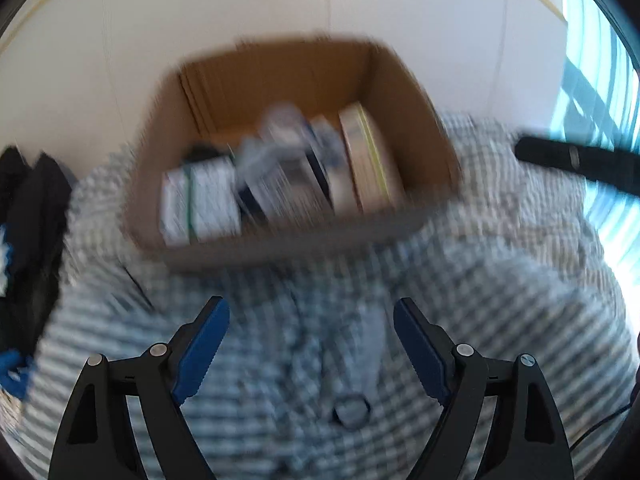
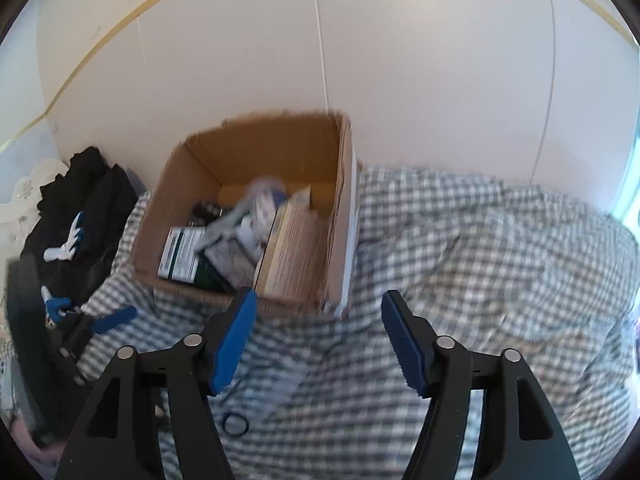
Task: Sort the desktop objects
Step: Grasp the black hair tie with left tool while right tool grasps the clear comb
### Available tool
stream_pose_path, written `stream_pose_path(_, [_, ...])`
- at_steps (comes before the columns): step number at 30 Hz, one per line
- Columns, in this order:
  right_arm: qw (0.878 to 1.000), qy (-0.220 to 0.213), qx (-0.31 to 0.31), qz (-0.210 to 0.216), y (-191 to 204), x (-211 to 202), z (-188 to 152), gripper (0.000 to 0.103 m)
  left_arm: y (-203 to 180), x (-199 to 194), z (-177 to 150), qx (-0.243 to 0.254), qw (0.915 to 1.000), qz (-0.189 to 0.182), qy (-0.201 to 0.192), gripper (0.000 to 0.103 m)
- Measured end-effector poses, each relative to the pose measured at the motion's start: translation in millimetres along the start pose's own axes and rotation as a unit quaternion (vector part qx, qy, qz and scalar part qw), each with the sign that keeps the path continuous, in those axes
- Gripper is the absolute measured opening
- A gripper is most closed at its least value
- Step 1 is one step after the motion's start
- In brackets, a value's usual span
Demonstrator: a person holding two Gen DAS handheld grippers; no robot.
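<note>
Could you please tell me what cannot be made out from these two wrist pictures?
- Left wrist view: motion blur smears the cardboard box contents; labels unreadable.
- Right wrist view: the box's near wall hides the lower parts of the items inside.
- Small dark ring on the checked cloth: too small to identify.
- Black object in the left wrist view: cut off by the edge.

Both wrist views look forward and down over a checked cloth (image 1: 500, 264) toward the far wall. The left sits close, facing the box (image 1: 288, 240) head-on; the right views the box (image 2: 240, 300) from farther right. Both share the black ring (image 1: 351, 411).
</note>
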State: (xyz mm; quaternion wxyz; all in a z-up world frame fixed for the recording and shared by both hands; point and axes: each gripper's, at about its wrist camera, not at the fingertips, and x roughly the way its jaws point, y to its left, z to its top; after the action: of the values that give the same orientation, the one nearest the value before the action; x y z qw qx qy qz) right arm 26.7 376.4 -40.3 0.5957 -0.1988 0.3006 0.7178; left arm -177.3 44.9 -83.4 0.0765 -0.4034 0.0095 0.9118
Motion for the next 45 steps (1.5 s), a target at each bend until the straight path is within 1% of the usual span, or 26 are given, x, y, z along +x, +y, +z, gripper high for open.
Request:
stream_pose_path(2, [1.0,0.014,0.008,0.011,-3,11,-20,0.067,-8,14,-25,0.003,0.9996,-0.012,0.025,0.087])
stream_pose_path(3, [1.0,0.023,0.011,0.014,-3,18,-28,0.067,-12,22,-37,0.0,0.9987,-0.023,0.046,0.087])
stream_pose_path(4, [0.999,0.036,0.012,0.016,-4,26,-34,0.067,-15,28,-46,-0.006,0.9973,-0.036,0.064,0.082])
stream_pose_path(5, [0.999,0.046,0.012,0.013,-6,32,-43,0.067,-17,33,-53,-0.011,0.9958,-0.046,0.078,0.074])
stream_pose_path(6, [0.998,0.053,0.017,0.009,-9,37,-49,0.067,-21,40,-61,-0.013,0.9935,-0.056,0.098,0.072])
stream_pose_path(8, [0.997,0.066,0.037,0.012,-16,42,-53,0.067,-26,48,-68,-0.005,0.9918,-0.057,0.115,0.072])
stream_pose_path(12, [0.997,0.046,0.055,0.029,-26,33,-53,0.067,-32,71,-72,-0.002,0.9866,-0.055,0.153,0.072])
stream_pose_path(14, [0.997,0.045,0.059,0.034,-27,33,-54,0.067,-31,80,-75,-0.006,0.9847,-0.052,0.166,0.072])
stream_pose_path(16, [0.996,0.05,0.059,0.035,-27,35,-55,0.067,-31,89,-76,-0.01,0.9824,-0.057,0.177,0.069])
stream_pose_path(17, [0.996,0.054,0.058,0.035,-27,37,-56,0.067,-30,92,-77,-0.012,0.9815,-0.058,0.182,0.059])
stream_pose_path(18, [0.996,0.056,0.057,0.034,-26,37,-55,0.067,-28,96,-78,-0.016,0.9801,-0.056,0.189,0.045])
stream_pose_path(20, [0.996,0.059,0.051,0.032,-23,40,-56,0.067,-24,99,-80,-0.028,0.9786,-0.055,0.197,0.035])
stream_pose_path(22, [0.997,0.06,0.047,0.029,-22,41,-56,0.067,-19,93,-80,-0.044,0.979,-0.071,0.186,0.033])
stream_pose_path(24, [0.997,0.065,0.044,0.022,-21,44,-57,0.067,-16,85,-79,-0.051,0.9801,-0.081,0.173,0.02])
stream_pose_path(26, [0.997,0.07,0.04,0.015,-20,46,-59,0.067,-13,79,-79,-0.06,0.98,-0.09,0.167,0.018])
stream_pose_path(27, [0.997,0.071,0.038,0.012,-19,46,-59,0.067,-11,75,-79,-0.063,0.9808,-0.093,0.159,0.015])
stream_pose_path(29, [0.997,0.072,0.031,0.007,-16,47,-60,0.067,-8,71,-81,-0.064,0.981,-0.094,0.157,0.008])
stream_pose_path(33, [0.997,0.076,0.016,-0.006,-9,49,-63,0.067,3,58,-82,-0.079,0.9817,-0.101,0.141,0.005])
stream_pose_path(37, [0.996,0.091,0.012,0.004,-2,54,-67,0.067,23,44,-73,-0.088,0.9841,-0.098,0.119,0.005])
stream_pose_path(41, [0.991,0.131,0.01,0.022,12,73,-76,0.067,45,35,-63,-0.116,0.9844,-0.091,0.096,0.005])
stream_pose_path(44, [0.982,0.185,0.001,0.025,27,101,-87,0.067,60,28,-56,-0.126,0.9865,-0.076,0.072,0.005])
stream_pose_path(45, [0.98,0.195,0.001,0.024,30,109,-91,0.067,64,28,-54,-0.129,0.9868,-0.073,0.066,0.005])
